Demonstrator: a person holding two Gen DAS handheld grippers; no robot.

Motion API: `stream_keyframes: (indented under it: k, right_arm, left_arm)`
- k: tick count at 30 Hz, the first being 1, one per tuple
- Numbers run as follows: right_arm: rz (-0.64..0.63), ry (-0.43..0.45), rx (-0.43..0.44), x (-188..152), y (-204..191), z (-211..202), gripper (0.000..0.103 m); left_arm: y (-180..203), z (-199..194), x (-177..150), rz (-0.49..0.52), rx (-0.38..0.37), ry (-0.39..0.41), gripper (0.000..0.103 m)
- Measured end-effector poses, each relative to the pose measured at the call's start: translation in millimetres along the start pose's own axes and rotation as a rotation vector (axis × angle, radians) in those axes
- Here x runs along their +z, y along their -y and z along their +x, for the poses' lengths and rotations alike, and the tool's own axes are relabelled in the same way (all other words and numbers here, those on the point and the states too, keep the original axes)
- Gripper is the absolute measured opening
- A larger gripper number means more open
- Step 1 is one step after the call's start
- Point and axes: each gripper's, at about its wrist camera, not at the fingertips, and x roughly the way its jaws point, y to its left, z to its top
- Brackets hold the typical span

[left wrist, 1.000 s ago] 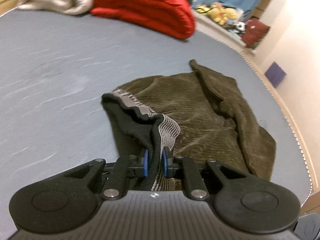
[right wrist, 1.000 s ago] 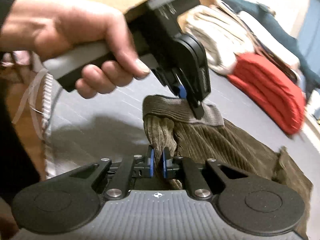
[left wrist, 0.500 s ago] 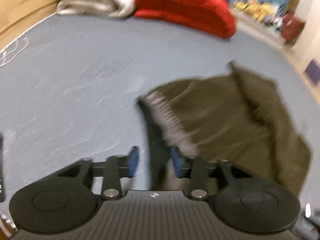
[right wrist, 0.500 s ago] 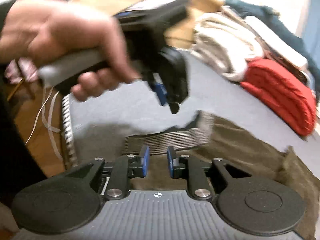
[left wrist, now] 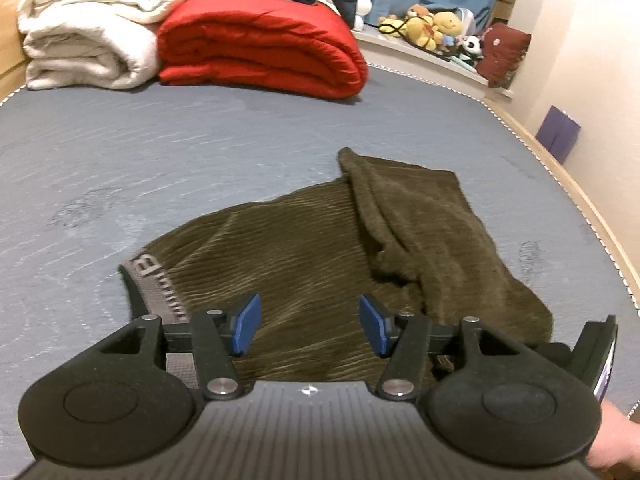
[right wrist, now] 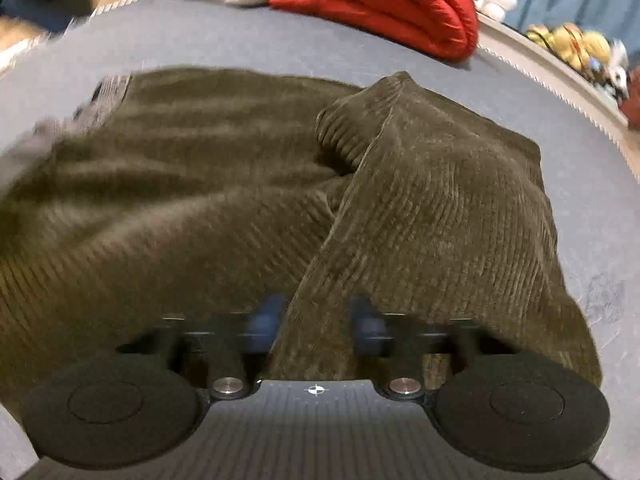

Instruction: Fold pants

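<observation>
Hovering over olive corduroy pants (left wrist: pixel 320 240) on the bed (left wrist: pixel 200 152), we are risking a bunched fold: left claw (left wrist: pixel 310 326) opening empty, right claw (right wrist: pixel 316 322) closing around a ridge.

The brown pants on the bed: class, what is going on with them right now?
A person with a gripper in each hand is folding brown corduroy pants on a grey bed. The pants lie loosely folded, waistband to the left, legs doubled over on the right. The left gripper hovers above the fabric, empty, its jaws opening. The right gripper is at the folded leg edge, its jaws closing with fabric between them; that view is blurred.
</observation>
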Motion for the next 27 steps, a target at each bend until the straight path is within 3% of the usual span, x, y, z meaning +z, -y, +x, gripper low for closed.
stream_keyframes:
  k: [1,5,10,16,19,22,25,27]
  right_arm:
    - [-0.013,-0.001,0.002,-2,1,-2,0.008]
    - [0.005,0.027,-0.035,-5,21,-31,0.007]
    - [0.033,0.039,-0.086,-41,78,-95,0.006]
    - [-0.055,-0.140,0.034,-137,104,-135,0.006]
    - [-0.090,-0.193,0.105,-157,102,-143,0.009]
    - [-0.070,-0.115,0.105,-135,111,-160,0.014]
    - [0.022,0.035,0.083,-100,130,-175,0.042]
    - [0.096,0.131,0.059,-78,143,-174,0.048]
  left_arm:
    - [5,3,0,0.002,-0.009,0.001,0.061]
    - [17,13,-4,0.008,-0.035,-0.009,0.061]
    - [29,26,-3,0.030,-0.061,-0.022,0.064]
    - [33,43,-9,0.054,-0.081,-0.074,0.064]
    - [39,53,-14,0.059,-0.098,-0.117,0.069]
    - [48,62,-20,0.080,-0.108,-0.150,0.071]
    - [53,68,-26,0.099,-0.095,-0.173,0.072]
    - [52,73,-30,0.095,-0.077,-0.181,0.072]
